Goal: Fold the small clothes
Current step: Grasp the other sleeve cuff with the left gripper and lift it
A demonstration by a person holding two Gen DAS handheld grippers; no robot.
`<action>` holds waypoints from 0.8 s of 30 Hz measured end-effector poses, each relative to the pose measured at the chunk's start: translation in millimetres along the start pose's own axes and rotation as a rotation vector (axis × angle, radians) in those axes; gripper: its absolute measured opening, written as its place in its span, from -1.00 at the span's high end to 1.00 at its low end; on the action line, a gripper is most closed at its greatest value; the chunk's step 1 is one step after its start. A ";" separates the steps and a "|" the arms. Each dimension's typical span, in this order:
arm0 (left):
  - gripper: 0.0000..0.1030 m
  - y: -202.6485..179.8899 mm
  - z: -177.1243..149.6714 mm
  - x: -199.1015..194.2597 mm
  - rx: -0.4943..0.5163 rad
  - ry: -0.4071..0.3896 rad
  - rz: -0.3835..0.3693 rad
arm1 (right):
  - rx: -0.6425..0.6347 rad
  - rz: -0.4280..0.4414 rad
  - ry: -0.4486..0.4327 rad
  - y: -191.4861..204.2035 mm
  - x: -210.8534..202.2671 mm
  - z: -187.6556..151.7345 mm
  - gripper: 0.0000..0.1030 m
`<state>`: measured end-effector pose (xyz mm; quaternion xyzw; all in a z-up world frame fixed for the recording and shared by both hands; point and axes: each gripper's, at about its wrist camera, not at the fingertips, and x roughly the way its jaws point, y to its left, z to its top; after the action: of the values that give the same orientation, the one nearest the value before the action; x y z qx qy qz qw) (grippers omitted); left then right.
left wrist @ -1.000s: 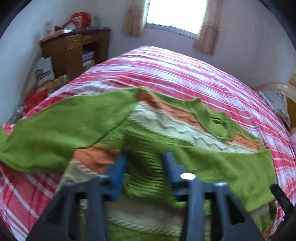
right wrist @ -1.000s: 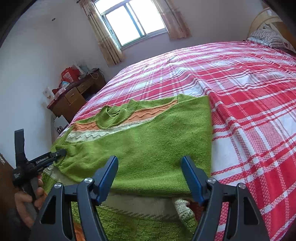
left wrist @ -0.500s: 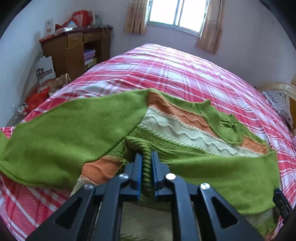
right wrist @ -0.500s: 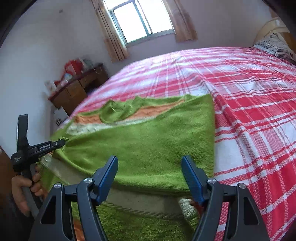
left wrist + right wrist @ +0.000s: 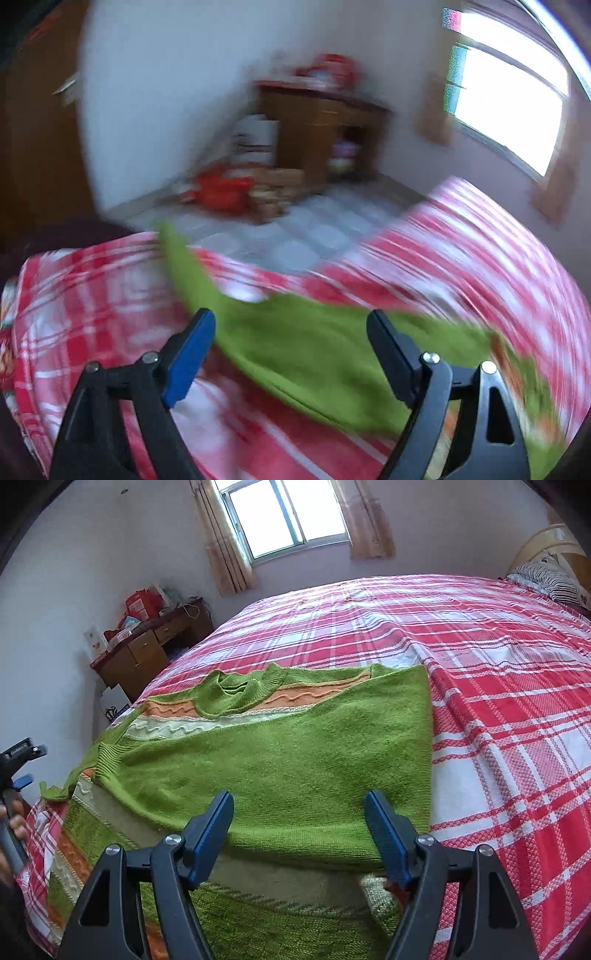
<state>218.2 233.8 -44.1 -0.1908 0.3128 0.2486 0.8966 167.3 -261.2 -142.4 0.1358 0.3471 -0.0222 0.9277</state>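
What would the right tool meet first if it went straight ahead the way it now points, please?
Most likely the green sweater lying on the bed: the open right tool points down at its folded-over sleeve, though the depth is hard to judge.

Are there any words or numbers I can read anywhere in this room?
None can be read.
White box beside the desk: dark crown-like mark and print, too small.
Left gripper label: white lettering, too blurred.
Red bag on the desk: print too small.
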 end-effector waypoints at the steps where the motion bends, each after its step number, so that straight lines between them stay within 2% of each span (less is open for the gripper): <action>1: -0.68 14.6 8.0 10.1 -0.045 0.007 0.028 | 0.000 0.000 0.000 -0.2 -0.1 0.0 -0.43; 5: -0.61 43.6 26.6 49.9 -0.076 0.038 0.184 | 0.004 0.005 -0.001 -0.7 -0.6 -0.3 -0.43; 7: -0.33 49.1 27.8 69.6 -0.067 0.074 0.237 | 0.009 0.010 -0.003 -1.4 -1.2 -0.2 -0.43; 8: -0.30 52.2 27.4 79.1 -0.073 0.099 0.244 | 0.009 0.010 -0.003 -1.5 -1.5 -0.3 -0.43; 10: -0.25 55.2 22.8 95.3 -0.089 0.144 0.221 | 0.008 0.008 -0.003 -1.2 -1.4 -0.2 -0.43; 12: -0.09 51.5 15.8 106.2 -0.078 0.176 0.209 | 0.005 0.005 -0.002 -0.9 -1.2 0.0 -0.43; 13: 0.16 45.0 15.4 104.5 -0.040 0.137 0.229 | 0.005 0.004 -0.002 -1.0 -1.2 0.0 -0.43; 14: 0.36 41.1 15.4 105.8 -0.023 0.134 0.212 | 0.006 0.005 -0.002 -1.1 -1.3 0.1 -0.43; 15: 0.78 39.9 14.5 109.2 -0.026 0.152 0.180 | 0.006 0.005 -0.001 -0.9 -1.3 0.0 -0.43; 17: 0.84 40.9 14.8 114.3 -0.046 0.173 0.151 | 0.005 0.004 -0.001 -0.8 -1.3 0.0 -0.43; 19: 0.92 36.7 17.3 112.8 -0.036 0.161 0.141 | 0.005 0.005 -0.001 -1.2 -1.3 0.0 -0.43; 24: 0.92 8.4 29.6 70.8 0.019 0.018 0.024 | 0.005 0.005 -0.001 -1.1 -1.3 0.0 -0.43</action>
<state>275.5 278.4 -70.5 -0.1808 0.3256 0.2548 0.8924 166.2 -262.4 -141.8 0.1391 0.3461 -0.0208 0.9276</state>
